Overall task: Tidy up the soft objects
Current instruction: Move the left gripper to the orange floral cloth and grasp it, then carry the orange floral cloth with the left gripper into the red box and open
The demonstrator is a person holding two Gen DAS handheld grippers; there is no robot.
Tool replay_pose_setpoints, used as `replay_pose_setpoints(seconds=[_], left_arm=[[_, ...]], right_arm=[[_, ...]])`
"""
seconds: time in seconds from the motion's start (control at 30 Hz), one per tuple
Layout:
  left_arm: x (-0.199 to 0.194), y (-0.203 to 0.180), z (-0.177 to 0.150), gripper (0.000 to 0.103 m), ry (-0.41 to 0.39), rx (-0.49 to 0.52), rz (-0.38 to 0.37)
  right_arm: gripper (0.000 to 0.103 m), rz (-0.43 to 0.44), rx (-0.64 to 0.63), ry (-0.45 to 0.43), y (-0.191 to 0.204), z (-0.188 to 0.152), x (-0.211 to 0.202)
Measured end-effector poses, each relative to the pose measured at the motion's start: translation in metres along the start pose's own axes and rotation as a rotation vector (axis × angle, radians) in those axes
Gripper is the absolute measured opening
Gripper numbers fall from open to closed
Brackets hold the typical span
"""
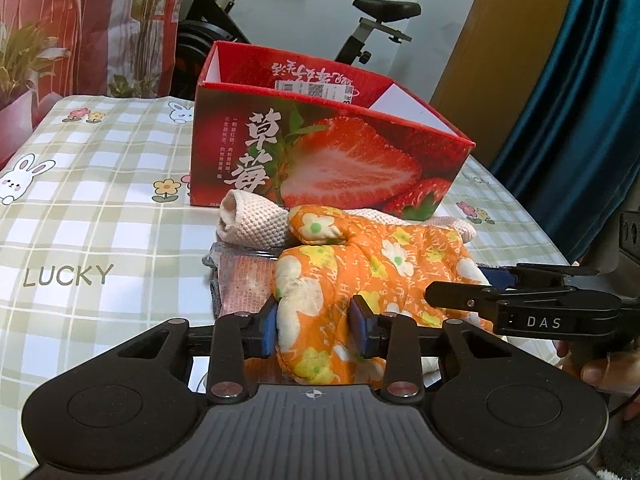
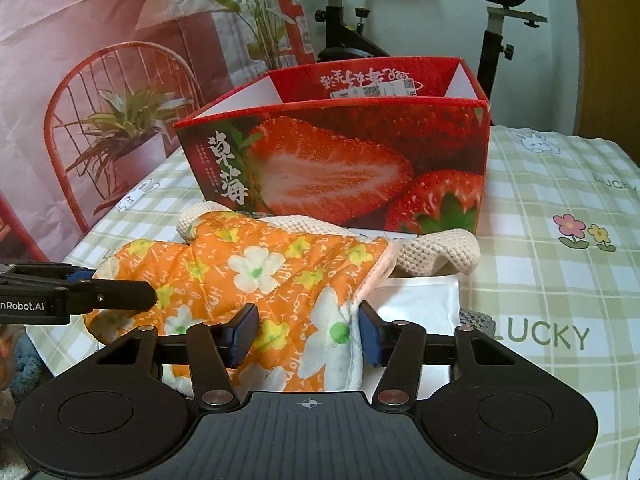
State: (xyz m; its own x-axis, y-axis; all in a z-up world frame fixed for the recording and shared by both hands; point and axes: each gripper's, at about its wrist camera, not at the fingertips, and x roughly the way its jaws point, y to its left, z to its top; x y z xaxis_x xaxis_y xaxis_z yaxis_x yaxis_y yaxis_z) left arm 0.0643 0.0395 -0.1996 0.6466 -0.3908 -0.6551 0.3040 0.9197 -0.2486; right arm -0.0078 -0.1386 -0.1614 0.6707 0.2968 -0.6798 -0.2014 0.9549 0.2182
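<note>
Both grippers clamp the orange oven mitt (image 1: 360, 264): the left gripper (image 1: 316, 326) pinches its fingertip end, the right gripper (image 2: 308, 332) bites its cuff. Padded and quilted, with white and yellow flowers, it lies on a cream knit cloth (image 1: 252, 220), just before the open strawberry box (image 1: 332, 152).

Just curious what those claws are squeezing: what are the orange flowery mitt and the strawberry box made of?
Orange mitt: probably padded printed cotton, matte, puffy, with stitched seams. Strawberry box: likely printed cardboard, slightly glossy, with stiff straight walls and white inner faces.
</note>
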Motion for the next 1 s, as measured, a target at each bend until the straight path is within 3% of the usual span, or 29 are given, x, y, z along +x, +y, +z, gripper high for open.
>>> replay_pose_setpoints(seconds=[0.1,0.2,1.0], left_arm=[[-0.005,-0.001,0.001,0.024,-0.03,0.009,0.001],[-0.011,-0.002,0.003,0.018,-0.06,0.015,0.003],[-0.028,-0.005,0.024,0.018,-0.157,0.056,-0.011]], right_arm=[[0.023,0.002,-0.013,-0.02,0.002,0.002,-0.005],[0.016,0.011,-0.018,-0.047,0.002,0.006,-0.011],[0.013,0.027,-0.101,-0.188,0.014,0.039,-0.039]])
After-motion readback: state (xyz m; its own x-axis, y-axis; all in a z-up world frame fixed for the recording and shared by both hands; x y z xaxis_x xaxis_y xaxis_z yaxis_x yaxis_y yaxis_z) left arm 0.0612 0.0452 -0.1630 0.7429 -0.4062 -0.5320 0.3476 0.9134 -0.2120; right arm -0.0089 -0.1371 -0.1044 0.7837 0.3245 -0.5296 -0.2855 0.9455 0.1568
